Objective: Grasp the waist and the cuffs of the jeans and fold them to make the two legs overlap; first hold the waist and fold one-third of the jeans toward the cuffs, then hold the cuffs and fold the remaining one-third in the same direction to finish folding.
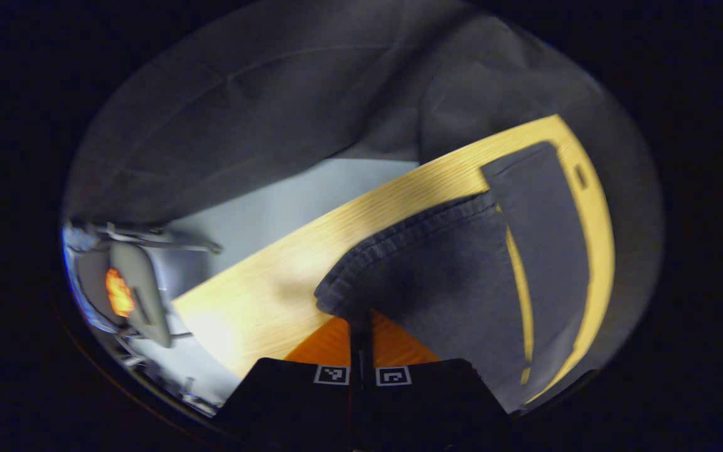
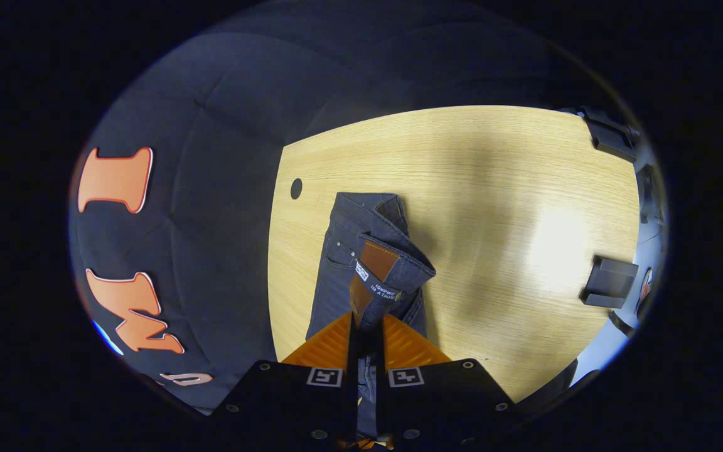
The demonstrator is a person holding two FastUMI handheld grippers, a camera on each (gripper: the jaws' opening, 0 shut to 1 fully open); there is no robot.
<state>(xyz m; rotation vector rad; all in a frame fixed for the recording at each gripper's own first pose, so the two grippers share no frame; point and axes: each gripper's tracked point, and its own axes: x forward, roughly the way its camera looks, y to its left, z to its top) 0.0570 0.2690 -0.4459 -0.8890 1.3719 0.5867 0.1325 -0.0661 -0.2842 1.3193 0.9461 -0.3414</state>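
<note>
Both tools clamped on jeans [image 2: 361,263]: left tool [image 1: 361,326] pinches cuff, right tool [image 2: 364,326] waist; legs run lengthwise away across table [image 2: 493,188]

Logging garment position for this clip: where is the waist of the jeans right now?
In the right gripper view the waist is lifted off the wooden table, pinched in the right hand-held gripper, with the round hole in the tabletop off to its upper left.

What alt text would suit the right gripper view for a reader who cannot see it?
The right tongs are shut on the waist of dark jeans, lifting it so the inner waistband patch faces the camera. The jeans lie on a light wooden table, near its edge with a small round hole.
</note>
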